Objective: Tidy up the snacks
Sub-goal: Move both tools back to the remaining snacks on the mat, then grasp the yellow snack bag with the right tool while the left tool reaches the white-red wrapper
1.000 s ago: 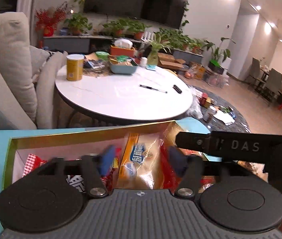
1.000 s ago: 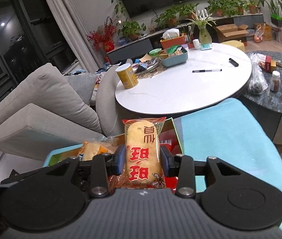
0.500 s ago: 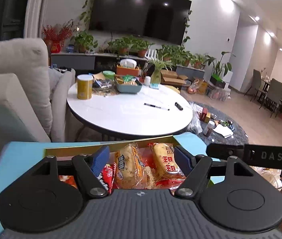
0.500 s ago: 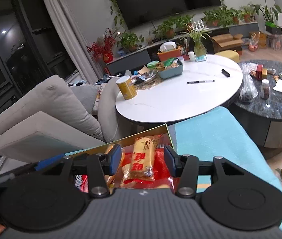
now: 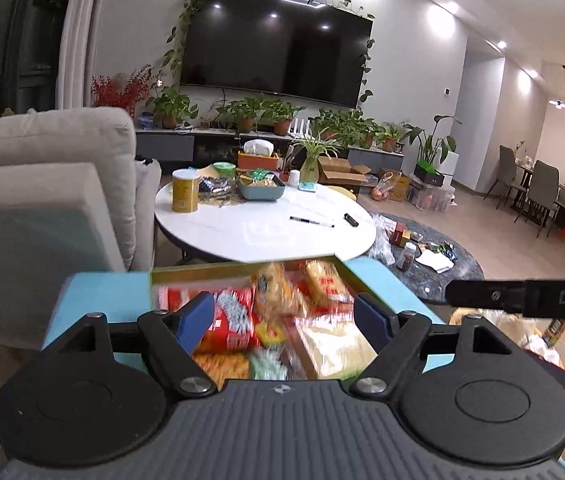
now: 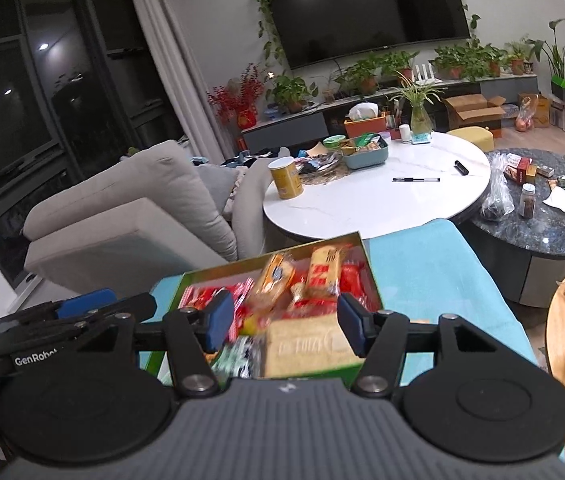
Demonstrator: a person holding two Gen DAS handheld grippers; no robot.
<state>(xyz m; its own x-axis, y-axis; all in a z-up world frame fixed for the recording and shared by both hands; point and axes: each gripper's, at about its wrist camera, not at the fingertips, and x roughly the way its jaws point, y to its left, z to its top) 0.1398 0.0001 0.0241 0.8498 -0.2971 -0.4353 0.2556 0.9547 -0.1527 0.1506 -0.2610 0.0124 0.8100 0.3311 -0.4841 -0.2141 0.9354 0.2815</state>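
Nearest the cameras, both grippers hover above an open snack box [image 6: 367,266] (green and gold rim) that rests on a light-blue surface [image 6: 434,264]. The left gripper [image 5: 284,312] has its jaws opening, nothing clasped between its blue pads [image 5: 194,316]; the packets seen in the gap lie below in the box. The right gripper [image 6: 282,322] stands released as well, its jaws apart and empty. In the right wrist view the left gripper also shows at the left edge.

Inside the box the snacks are packed close together: a pale rectangular pack [image 6: 306,346] nearest, red packets [image 5: 228,326] to the left, an orange rice-cracker packet [image 6: 324,270] and a yellow cake packet [image 6: 276,276] side by side towards the far wall. Details are blurred in the left wrist view.

Just beyond the box stands a round white table [image 6: 374,204] carrying a yellow can [image 6: 285,179], a teal tray [image 6: 364,156] of small items and a pen [image 6: 416,179]. A beige sofa [image 6: 122,208] lies left of it, a dark marble table [image 6: 554,228] right. A wall-mounted television [image 6: 366,4] closes the background, above a row of potted plants.
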